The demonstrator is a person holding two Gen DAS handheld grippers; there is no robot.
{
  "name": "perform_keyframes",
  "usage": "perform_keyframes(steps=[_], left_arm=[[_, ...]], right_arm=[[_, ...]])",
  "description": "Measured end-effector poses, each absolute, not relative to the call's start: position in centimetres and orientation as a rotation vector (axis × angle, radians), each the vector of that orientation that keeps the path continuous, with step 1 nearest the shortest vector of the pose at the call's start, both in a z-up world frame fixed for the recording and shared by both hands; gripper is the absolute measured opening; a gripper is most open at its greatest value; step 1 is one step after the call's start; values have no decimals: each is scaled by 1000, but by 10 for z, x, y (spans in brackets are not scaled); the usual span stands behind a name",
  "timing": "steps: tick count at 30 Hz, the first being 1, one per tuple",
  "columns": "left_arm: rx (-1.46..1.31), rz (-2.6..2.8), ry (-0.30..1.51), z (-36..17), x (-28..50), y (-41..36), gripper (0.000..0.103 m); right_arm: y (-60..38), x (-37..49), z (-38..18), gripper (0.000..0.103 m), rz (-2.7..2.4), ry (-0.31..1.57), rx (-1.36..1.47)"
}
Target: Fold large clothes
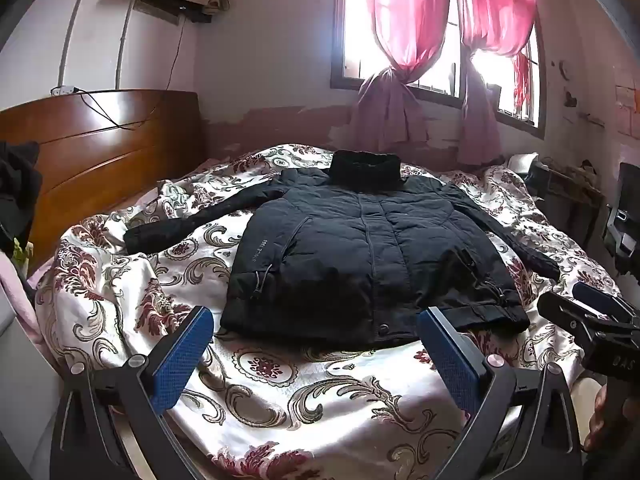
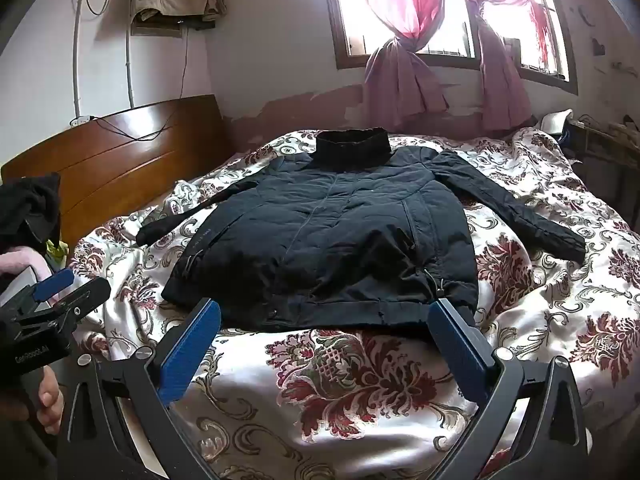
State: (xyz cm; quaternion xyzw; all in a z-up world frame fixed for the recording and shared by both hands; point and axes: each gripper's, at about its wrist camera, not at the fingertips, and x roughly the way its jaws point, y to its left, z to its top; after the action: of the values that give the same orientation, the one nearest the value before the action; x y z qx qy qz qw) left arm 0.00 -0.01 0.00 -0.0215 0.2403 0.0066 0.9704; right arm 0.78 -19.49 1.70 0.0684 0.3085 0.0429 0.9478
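Lying flat, sleeves spread for folding, a dark jacket (image 1: 372,252) waits just ahead of both empty claws, left claw (image 1: 316,348) and right claw (image 2: 326,340), fingers apart.

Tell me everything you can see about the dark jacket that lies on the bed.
The dark navy padded jacket lies flat, front up, on the floral satin bedcover. It is closed down the middle, with quilted seams, small pale lettering on one front panel and a snap at the hem. Its tall black fuzzy collar points toward the window; both sleeves spread outward onto the cover. The hem faces the cameras. Neither gripper touches it; both have their jaws open.
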Motion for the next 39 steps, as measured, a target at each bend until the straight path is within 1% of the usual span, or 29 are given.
perform_keyframes(steps=[39], left_arm=[[-46, 11, 494, 1, -1, -5, 103]], right_arm=[[-196, 8, 15, 102, 87, 636, 148]])
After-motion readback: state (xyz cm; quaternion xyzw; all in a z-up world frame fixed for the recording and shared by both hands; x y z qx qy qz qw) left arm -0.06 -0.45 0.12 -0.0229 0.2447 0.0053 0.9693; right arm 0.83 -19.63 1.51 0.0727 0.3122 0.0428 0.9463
